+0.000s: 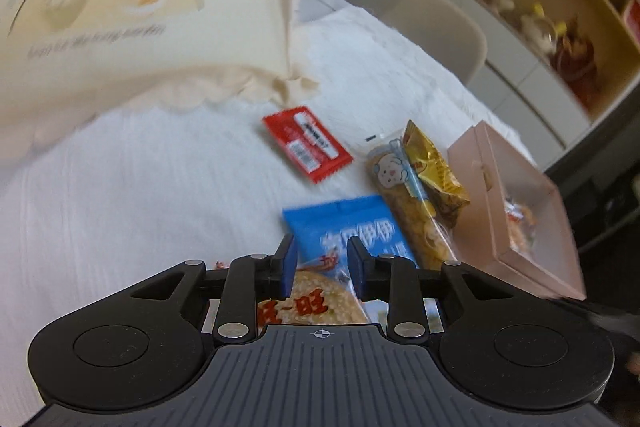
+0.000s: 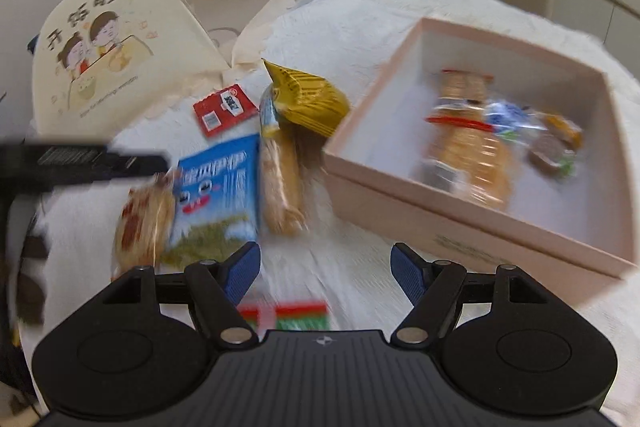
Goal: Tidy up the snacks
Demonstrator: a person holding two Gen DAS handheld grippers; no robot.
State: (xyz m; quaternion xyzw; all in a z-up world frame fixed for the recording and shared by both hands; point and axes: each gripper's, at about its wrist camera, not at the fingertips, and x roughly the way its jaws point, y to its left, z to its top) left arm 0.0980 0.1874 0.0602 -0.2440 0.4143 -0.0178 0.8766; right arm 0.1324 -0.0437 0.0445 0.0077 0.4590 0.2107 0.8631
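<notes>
The left tongs point(image 1: 322, 265) point forward and steeply down toward the worktop point(image 1: 120, 195). Their two blue-padded fingers point(image 1: 289, 265) stand upright and fairly close together, narrowed but not touching each other. A round rice cracker packet point(image 1: 320, 297) lies in the gap between them; whether the pads press on it cannot be told. The right tongs point(image 2: 325, 273) also tilt forward and down. Their blue fingers point(image 2: 244, 269) are spread wide apart, splayed outward, with nothing between the pads.

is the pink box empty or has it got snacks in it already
Not empty: the lidless square pink cardboard box holds several wrapped snacks on its white floor, with bare floor left.
</notes>
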